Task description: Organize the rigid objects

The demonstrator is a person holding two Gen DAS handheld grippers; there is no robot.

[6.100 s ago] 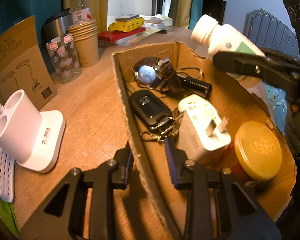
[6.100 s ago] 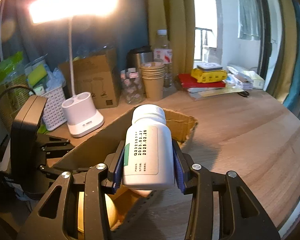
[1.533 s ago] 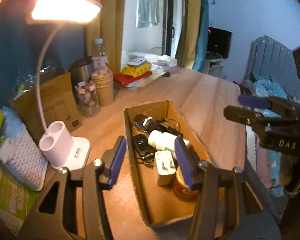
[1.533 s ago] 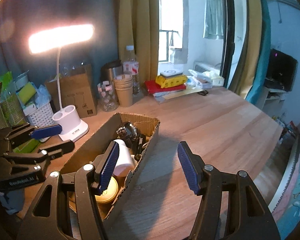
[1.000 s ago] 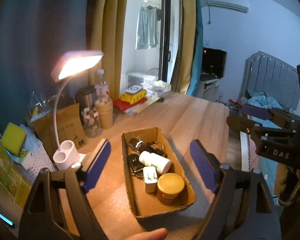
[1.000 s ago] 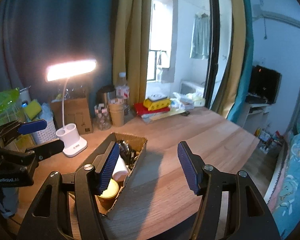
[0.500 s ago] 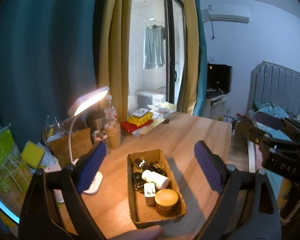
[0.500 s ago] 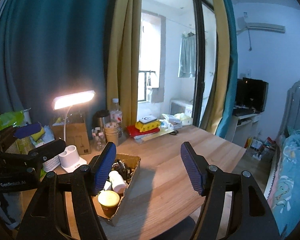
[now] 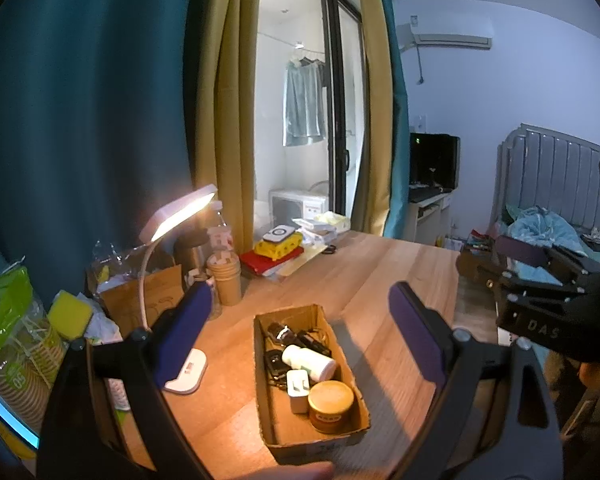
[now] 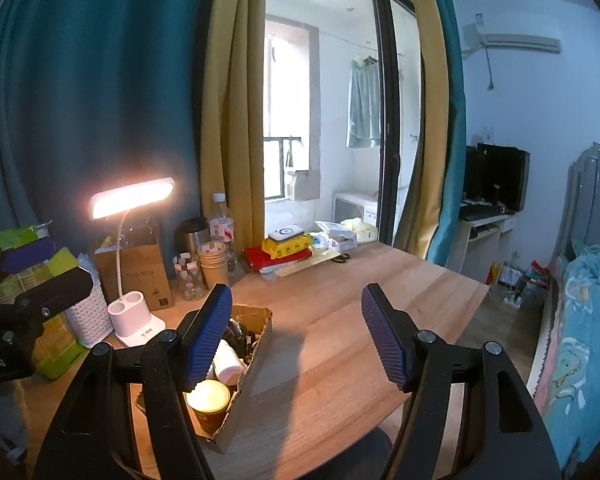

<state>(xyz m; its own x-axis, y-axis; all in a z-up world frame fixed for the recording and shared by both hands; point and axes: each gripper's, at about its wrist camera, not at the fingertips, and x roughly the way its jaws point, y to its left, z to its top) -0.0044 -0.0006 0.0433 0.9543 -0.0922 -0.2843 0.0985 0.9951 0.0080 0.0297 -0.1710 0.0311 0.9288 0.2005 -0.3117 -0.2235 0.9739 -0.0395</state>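
Now both grippers hovering high, jaws spread, gripping nothing: left gripper point(image 9: 300, 328), right gripper point(image 10: 296, 334). Box point(image 9: 342, 438) lying below, long axis running away; left one seeming nearer.

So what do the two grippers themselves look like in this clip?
Both match: the left gripper and right gripper have black angular frames with silver screws and ribbed blue-purple pads. The right gripper's side carries white "DAS" lettering. No cables or sleeves are visible.

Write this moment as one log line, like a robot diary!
left gripper: open, empty | right gripper: open, empty | bottle: lying in box | both grippers above table
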